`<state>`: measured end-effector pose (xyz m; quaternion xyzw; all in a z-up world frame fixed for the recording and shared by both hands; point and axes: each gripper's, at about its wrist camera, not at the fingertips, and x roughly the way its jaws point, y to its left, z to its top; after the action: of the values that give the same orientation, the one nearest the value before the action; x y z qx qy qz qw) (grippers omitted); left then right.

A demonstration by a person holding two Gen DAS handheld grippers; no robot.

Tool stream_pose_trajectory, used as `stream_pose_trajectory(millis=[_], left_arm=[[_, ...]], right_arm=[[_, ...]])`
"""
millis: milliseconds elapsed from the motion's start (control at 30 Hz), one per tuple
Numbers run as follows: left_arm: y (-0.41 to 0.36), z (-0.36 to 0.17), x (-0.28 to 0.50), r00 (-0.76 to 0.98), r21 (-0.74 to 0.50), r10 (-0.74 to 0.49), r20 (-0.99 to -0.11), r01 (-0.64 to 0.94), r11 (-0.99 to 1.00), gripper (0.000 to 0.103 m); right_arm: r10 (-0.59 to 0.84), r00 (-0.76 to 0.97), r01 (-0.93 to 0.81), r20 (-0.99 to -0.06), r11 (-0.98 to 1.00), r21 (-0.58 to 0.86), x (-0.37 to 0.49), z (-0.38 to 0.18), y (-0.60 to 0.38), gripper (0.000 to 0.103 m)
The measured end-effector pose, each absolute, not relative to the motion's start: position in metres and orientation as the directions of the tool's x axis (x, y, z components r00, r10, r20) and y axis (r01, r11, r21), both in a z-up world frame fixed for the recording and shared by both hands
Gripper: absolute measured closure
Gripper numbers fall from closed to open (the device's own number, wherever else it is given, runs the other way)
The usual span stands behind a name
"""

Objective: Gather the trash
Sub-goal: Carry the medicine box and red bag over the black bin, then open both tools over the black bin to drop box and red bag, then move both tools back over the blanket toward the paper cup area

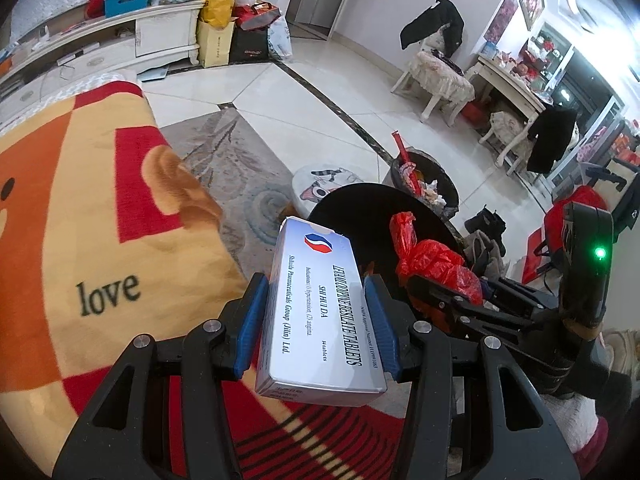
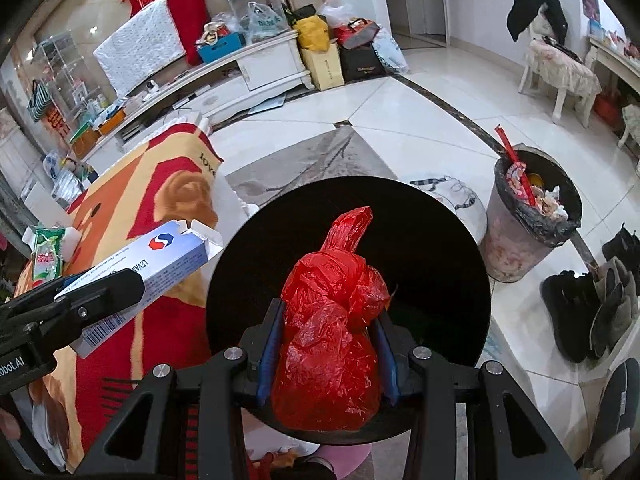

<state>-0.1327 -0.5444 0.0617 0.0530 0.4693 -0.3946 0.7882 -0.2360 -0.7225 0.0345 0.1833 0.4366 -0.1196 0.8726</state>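
Observation:
My left gripper (image 1: 316, 320) is shut on a white and blue tablet box (image 1: 316, 312), its blue pads pressed against the box's long sides. The same box (image 2: 160, 268) shows at the left of the right wrist view with its end flap open. My right gripper (image 2: 328, 344) is shut on a knotted red plastic bag (image 2: 332, 328), held over a round black tabletop (image 2: 440, 260). The red bag (image 1: 436, 260) is also seen right of the box. A full trash bin (image 2: 524, 232) lined with a black bag stands on the floor to the right, also visible as the bin (image 1: 428, 184) beyond the tabletop.
An orange and red blanket (image 1: 100, 220) covers a surface at left. A small patterned stool (image 1: 320, 188) sits by the bin. Shoes and slippers (image 2: 592, 312) line the right side. A white TV cabinet (image 2: 240, 76) with bags beside it and a white chair (image 1: 440, 76) stand on the tiled floor.

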Motion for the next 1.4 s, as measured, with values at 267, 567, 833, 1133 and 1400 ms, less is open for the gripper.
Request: stream_pose_trajectory(millis=[267, 567, 833, 1133, 1400], left_arm=[[-0.560, 0.053, -0.123, 0.176, -0.366, -0.613, -0.770, 0.665, 0.651, 0.055], [-0.571, 0.045, -0.116, 0.105, -0.447, -0.654, -0.749, 0.649, 0.616, 0.053], [-0.563, 0.051, -0.118, 0.105, -0.445, -0.651, -0.751, 0.648, 0.618, 0.040], [-0.543, 0.055, -0.123, 0.209, -0.336, -0.580, -0.787, 0.642, 0.689, 0.040], [-0.511, 0.055, -0.120, 0.274, -0.283, -0.535, -0.799, 0.613, 0.738, 0.040]], right_arm=[[-0.061, 0.576, 0.408, -0.815, 0.886, 0.222, -0.238, 0.026, -0.736, 0.063], [-0.083, 0.567, 0.461, -0.819, 0.857, 0.233, -0.243, 0.024, -0.750, 0.049], [-0.079, 0.560, 0.479, -0.824, 0.843, 0.245, -0.251, 0.023, -0.754, 0.036], [-0.062, 0.561, 0.453, -0.825, 0.857, 0.244, -0.248, 0.021, -0.737, 0.036], [-0.028, 0.575, 0.410, -0.818, 0.875, 0.258, -0.238, 0.025, -0.708, 0.036]])
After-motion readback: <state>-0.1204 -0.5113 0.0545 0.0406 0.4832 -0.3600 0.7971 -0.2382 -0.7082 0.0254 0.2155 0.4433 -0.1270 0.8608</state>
